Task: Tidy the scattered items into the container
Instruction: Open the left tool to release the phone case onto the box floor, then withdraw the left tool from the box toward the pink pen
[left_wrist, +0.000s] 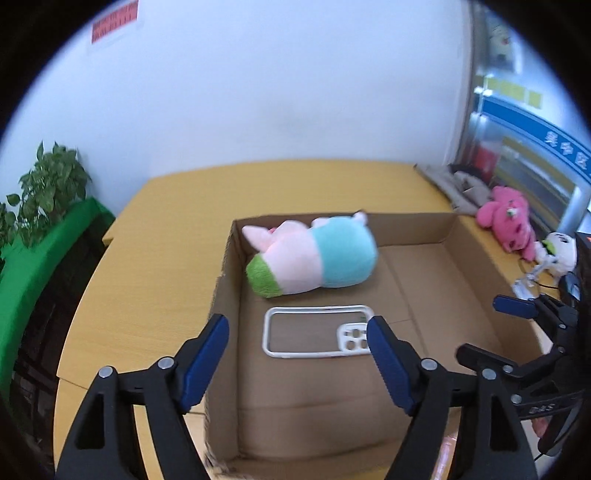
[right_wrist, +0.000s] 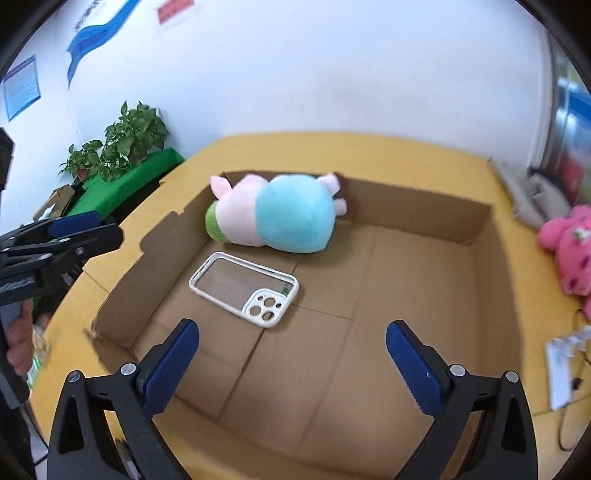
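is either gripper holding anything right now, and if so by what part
Nothing is held. The left gripper and right gripper are both open and empty above the cardboard box; the plush toy and phone case lie inside it.

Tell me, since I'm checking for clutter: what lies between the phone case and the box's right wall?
Nothing. In the right wrist view, only bare cardboard floor runs from the phone case to the right wall of the box.

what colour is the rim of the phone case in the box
White, with a clear back; the phone case shows best in the right wrist view.
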